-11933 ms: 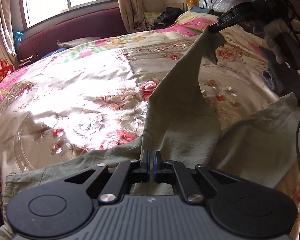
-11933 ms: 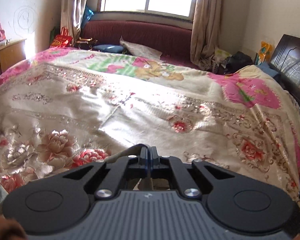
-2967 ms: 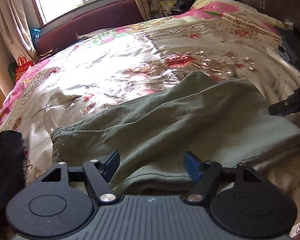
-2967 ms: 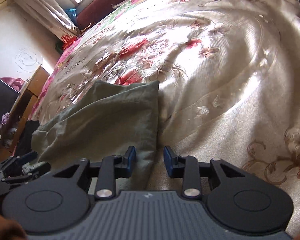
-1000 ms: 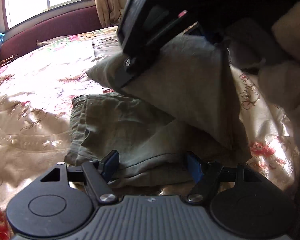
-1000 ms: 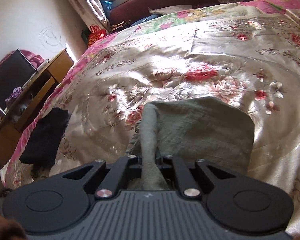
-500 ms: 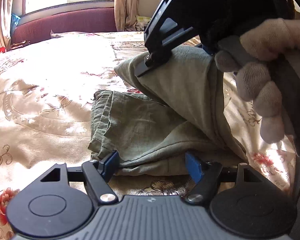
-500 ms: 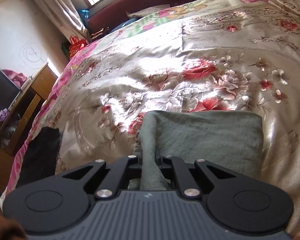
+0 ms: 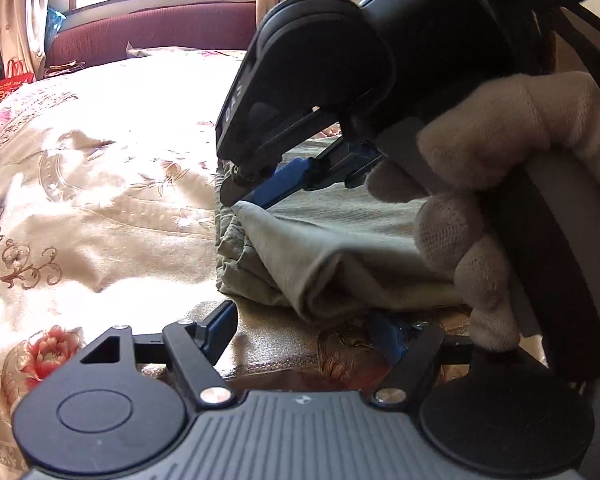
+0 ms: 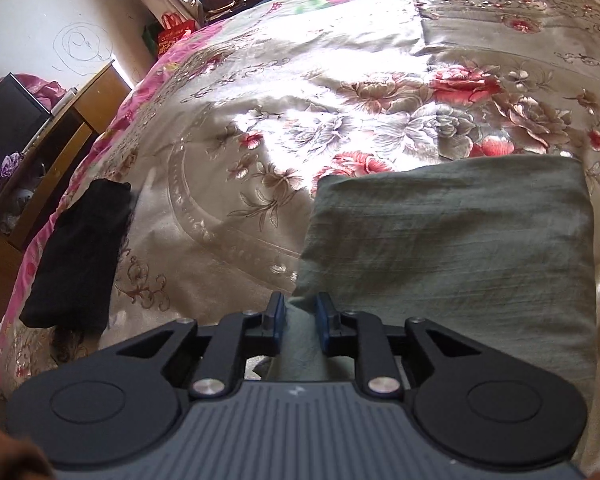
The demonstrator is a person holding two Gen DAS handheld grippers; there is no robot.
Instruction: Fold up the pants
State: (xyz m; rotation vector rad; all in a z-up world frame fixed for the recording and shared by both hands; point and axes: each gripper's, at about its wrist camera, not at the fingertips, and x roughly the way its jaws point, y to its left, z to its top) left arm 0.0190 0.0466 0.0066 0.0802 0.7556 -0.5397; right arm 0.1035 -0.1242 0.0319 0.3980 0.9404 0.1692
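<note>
Pants (image 10: 452,248) lie folded on the bed (image 10: 320,92), soft, limp, light; hems give the best hold. Right gripper (image 10: 301,316) fingers are slightly parted around a corner; left gripper (image 9: 304,332) gapes empty.

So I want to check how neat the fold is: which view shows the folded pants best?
The right wrist view: the olive green pants lie as a flat rectangle on the floral bedspread, top face and edges visible. In the left wrist view the right gripper and gloved hand cover much of them, leaving only the layered near edge.
</note>
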